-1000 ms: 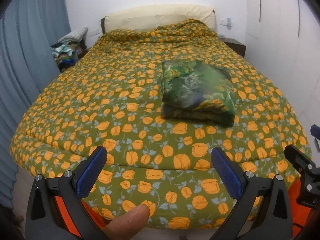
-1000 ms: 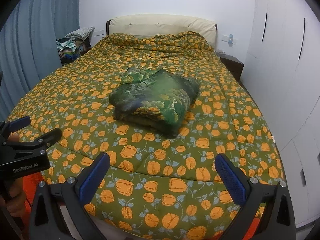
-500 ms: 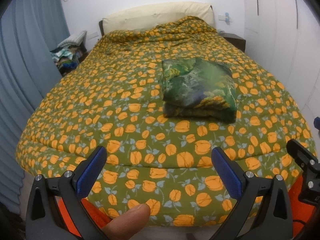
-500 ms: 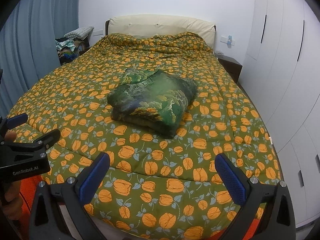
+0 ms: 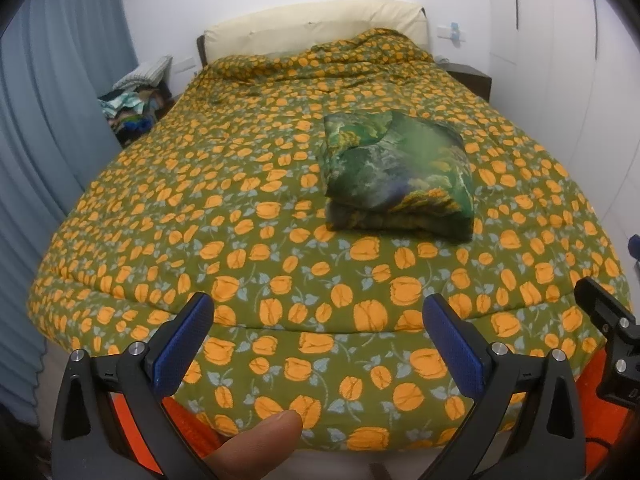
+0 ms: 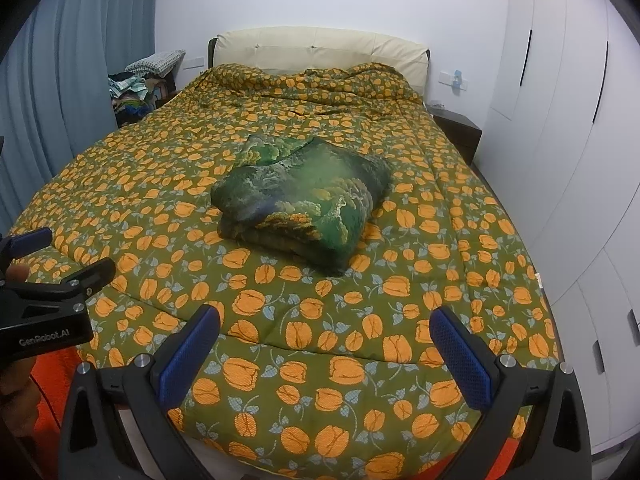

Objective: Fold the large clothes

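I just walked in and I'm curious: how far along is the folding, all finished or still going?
It looks finished. The green patterned cloth lies as a compact folded bundle on the flowered bedspread. Nothing is in hand: the left gripper and right gripper hover at the foot of the bed, jaws wide apart and empty. No unfolded piece shows on the bed, though a clothes heap sits beside the headboard.

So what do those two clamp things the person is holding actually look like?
Both look alike: the left gripper and the right gripper have black plastic frames with silver bolts and two fingers faced with textured blue pads. The left one's body carries white lettering, GenRobot.AI. No sleeves show.
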`<action>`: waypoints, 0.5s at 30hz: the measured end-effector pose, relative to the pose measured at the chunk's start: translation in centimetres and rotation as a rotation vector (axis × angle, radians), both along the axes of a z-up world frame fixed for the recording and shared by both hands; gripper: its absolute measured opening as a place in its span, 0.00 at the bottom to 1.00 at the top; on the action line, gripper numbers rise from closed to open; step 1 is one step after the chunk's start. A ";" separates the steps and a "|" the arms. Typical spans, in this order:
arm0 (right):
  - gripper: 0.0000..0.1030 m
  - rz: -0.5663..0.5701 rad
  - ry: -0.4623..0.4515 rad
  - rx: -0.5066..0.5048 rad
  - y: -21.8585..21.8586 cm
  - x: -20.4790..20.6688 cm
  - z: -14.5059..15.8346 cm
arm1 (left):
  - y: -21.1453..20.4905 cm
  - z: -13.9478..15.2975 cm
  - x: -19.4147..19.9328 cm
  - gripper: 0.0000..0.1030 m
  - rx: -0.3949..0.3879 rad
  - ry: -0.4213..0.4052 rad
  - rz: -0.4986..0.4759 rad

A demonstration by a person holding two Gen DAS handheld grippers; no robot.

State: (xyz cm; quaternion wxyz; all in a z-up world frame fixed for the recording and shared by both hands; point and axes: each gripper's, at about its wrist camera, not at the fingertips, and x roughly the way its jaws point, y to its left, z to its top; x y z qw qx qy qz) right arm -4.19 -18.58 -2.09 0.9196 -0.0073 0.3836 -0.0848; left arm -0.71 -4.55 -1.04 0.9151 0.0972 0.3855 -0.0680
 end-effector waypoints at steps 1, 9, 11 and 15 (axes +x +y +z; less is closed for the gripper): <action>1.00 -0.001 0.001 0.001 -0.1 0.0 -0.1 | 0.0 0.0 0.0 1.00 0.000 0.000 -0.001; 1.00 -0.005 0.007 -0.003 -0.2 0.1 -0.3 | -0.2 -0.2 0.0 1.00 0.026 -0.013 0.002; 1.00 -0.007 0.009 -0.002 -0.3 0.1 -0.3 | -0.1 -0.3 0.2 1.00 0.027 -0.005 0.006; 1.00 -0.009 0.011 -0.005 -0.4 0.2 -0.4 | 0.0 -0.2 0.3 1.00 0.017 -0.002 0.002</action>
